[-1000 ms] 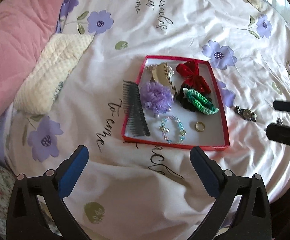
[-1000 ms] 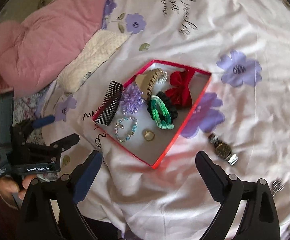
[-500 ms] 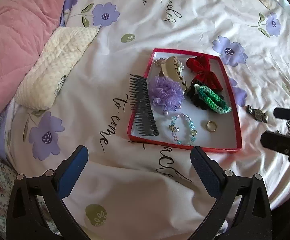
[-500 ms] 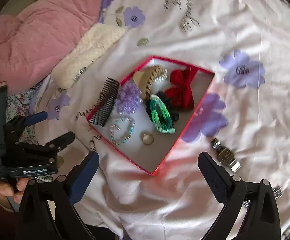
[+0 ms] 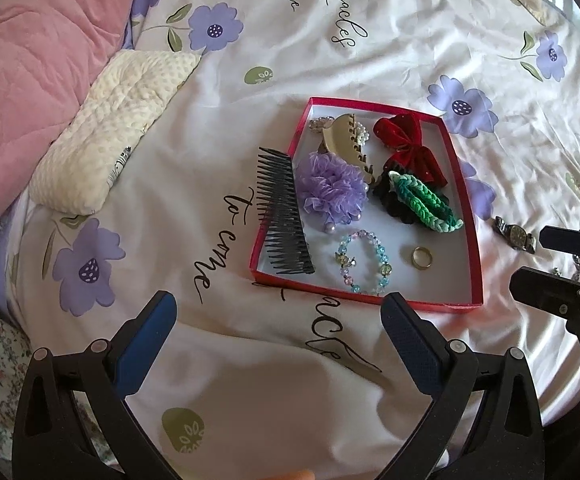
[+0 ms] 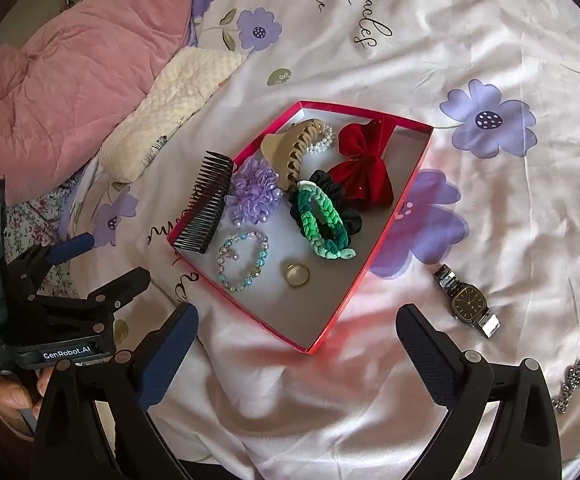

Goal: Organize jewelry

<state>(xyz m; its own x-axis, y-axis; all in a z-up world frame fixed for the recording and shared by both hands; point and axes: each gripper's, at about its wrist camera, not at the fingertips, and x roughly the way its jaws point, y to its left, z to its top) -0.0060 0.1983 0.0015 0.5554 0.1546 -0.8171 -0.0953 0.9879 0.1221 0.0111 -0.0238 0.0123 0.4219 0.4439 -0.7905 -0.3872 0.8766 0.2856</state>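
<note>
A red-rimmed box [image 5: 475,240] [image 6: 394,216] lies on the flowered bedsheet. In it are a black comb [image 5: 282,212] [image 6: 206,204], a purple scrunchie [image 5: 332,188], a tan claw clip [image 5: 348,144], a red bow [image 5: 408,148], a green braided band [image 5: 426,202], a bead bracelet [image 5: 364,264] and a ring [image 5: 422,258]. A wristwatch [image 6: 466,300] [image 5: 516,236] and a silver chain [image 6: 570,384] lie on the sheet right of the box. My left gripper [image 5: 276,340] is open and empty, short of the box's near edge. My right gripper [image 6: 296,340] is open and empty near the box's front corner.
A pink quilt [image 5: 22,64] and a cream knobbly pillow [image 5: 110,128] lie at the left. Each gripper shows in the other's view, the right one [image 5: 562,276] beside the watch, the left one [image 6: 70,292] at the left. The sheet is wrinkled around the box.
Both views have shifted a little toward the box, which now sits slightly nearer and more central. No object has moved and both grippers stay open.
</note>
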